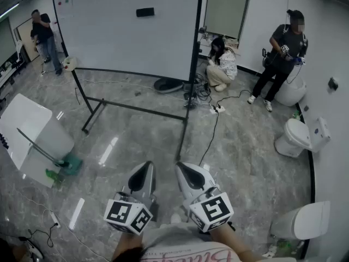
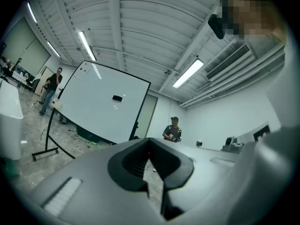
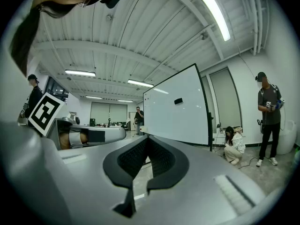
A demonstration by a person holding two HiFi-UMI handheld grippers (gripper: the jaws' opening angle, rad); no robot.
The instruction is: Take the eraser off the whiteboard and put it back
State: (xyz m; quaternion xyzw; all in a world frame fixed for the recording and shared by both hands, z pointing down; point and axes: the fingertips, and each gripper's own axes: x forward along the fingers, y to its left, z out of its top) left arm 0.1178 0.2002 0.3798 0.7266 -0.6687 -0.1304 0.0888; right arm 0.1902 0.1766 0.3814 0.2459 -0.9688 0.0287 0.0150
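Observation:
A black eraser (image 1: 145, 12) sticks to the upper middle of a white board (image 1: 109, 31) on a black wheeled stand, far ahead of me. It also shows as a small dark block, the eraser (image 2: 117, 98) in the left gripper view and the eraser (image 3: 178, 101) in the right gripper view. My left gripper (image 1: 143, 171) and right gripper (image 1: 185, 171) are held side by side low near my body, pointing level at the board. Both are shut with nothing between the jaws, seen as the left gripper (image 2: 149, 142) and right gripper (image 3: 146, 142) in their own views.
A person (image 1: 283, 59) stands at the right, another person (image 1: 221, 64) crouches beside the board among floor cables (image 1: 215, 108), a third person (image 1: 43, 34) stands far left. White toilets (image 1: 297, 138) line the right wall. A tilted white panel (image 1: 30, 135) sits at left.

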